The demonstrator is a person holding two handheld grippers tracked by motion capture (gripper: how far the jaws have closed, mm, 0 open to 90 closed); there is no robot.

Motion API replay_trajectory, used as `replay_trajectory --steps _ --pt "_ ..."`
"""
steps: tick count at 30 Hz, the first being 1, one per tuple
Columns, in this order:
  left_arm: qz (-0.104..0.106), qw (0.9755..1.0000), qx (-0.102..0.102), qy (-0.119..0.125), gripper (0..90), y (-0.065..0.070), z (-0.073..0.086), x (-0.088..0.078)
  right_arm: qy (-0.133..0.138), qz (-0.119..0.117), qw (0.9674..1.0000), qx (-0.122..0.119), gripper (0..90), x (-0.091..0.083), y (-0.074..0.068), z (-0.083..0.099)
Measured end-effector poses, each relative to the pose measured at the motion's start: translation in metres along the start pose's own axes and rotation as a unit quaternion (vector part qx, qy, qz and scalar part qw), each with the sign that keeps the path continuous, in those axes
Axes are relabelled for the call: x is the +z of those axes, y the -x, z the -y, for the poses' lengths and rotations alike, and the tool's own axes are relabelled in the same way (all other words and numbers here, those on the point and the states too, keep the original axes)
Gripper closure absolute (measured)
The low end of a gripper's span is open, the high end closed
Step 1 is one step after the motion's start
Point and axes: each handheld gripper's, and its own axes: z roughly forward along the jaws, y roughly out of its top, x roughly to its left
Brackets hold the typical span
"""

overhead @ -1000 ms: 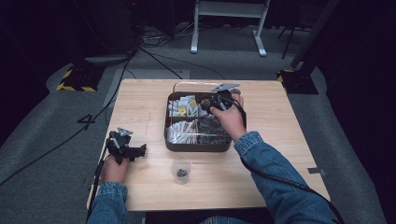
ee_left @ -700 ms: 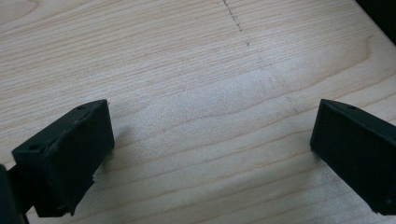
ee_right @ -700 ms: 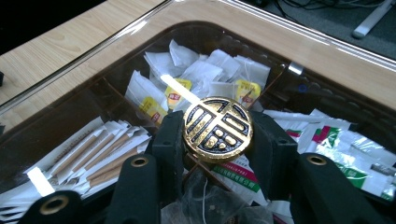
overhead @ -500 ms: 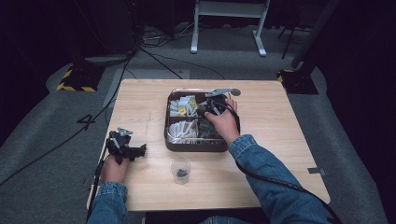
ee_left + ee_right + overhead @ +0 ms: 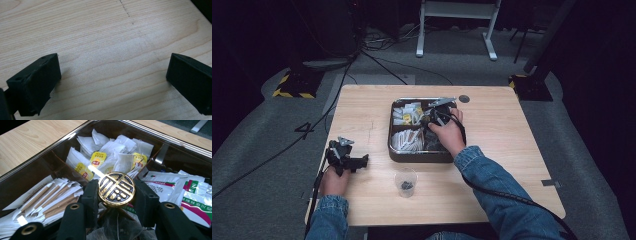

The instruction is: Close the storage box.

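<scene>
Now: Gold Disc Pinched Above the Sorting Tray

Clamped between the right gripper's (image 5: 116, 195) two black jaws: a round gold disc (image 5: 116, 189) with a raised black-and-gold character on its face, gripped at its left and right edges. Held just above the dark compartmented tray (image 5: 393, 150), near the middle divider, over a mesh pouch with a string (image 5: 117, 225) in the near compartment. Seen from the high view as the right gripper (image 5: 436, 116) lowered into the tray's far half, with the right hand (image 5: 447, 134) wrapped around it and a denim sleeve (image 5: 492, 185) trailing back toward the table edge.

Inside the tray: white tea bags with yellow tags (image 5: 98, 160) in the far compartment, paper-wrapped brown sticks (image 5: 47, 202) to the left, green-and-red printed sachets (image 5: 192, 195) to the right.

Resting low over bare wood near the table's (image 5: 512, 130) left edge, well apart from the tray: the left gripper (image 5: 349, 162), jaws spread wide with nothing between them, only wood grain showing in the left gripper view (image 5: 113, 75).

Standing near the front edge, between the two hands: a small clear cup (image 5: 405, 181) with something dark at its bottom.
</scene>
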Motion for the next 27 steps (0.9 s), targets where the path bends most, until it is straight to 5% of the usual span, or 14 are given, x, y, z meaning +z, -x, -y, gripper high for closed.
replay_trajectory --steps 27 --pt "0.0 1.0 0.0 0.0 0.0 0.0 0.0 0.0 0.005 -0.003 1.0 0.005 52.6 0.0046 -0.0006 0.0046"
